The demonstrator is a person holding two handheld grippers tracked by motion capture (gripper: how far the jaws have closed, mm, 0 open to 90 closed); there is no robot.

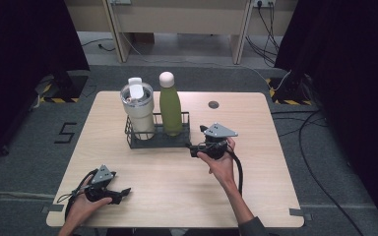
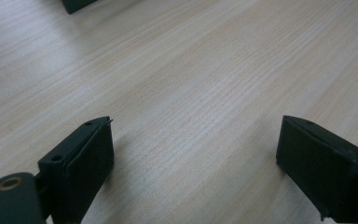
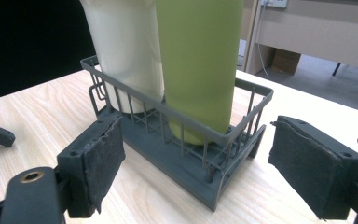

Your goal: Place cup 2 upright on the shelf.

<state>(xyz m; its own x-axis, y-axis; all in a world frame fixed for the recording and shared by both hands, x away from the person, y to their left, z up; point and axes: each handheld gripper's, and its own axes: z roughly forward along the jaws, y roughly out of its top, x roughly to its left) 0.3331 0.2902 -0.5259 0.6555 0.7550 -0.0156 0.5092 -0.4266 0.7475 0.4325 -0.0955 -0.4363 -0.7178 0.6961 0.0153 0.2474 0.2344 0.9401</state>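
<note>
A dark wire basket (image 1: 133,140) stands on the table's far half and holds a cream tumbler (image 1: 138,108) with a lid and a green bottle (image 1: 171,105) with a pale cap. My right gripper (image 1: 193,149) is open beside the basket's right end. In the right gripper view the basket (image 3: 214,189) lies between and just beyond the open jaws, with the green bottle (image 3: 200,60) and tumbler (image 3: 126,51) upright inside. My left gripper (image 1: 123,193) rests open near the front left edge; in the left gripper view its jaws (image 2: 193,168) stand wide over bare wood.
The light wooden table (image 1: 177,191) has a small round grommet (image 1: 213,104) at the back right. Dark curtains flank both sides, and cables run over the grey floor at the right. A wooden bench stands behind the table.
</note>
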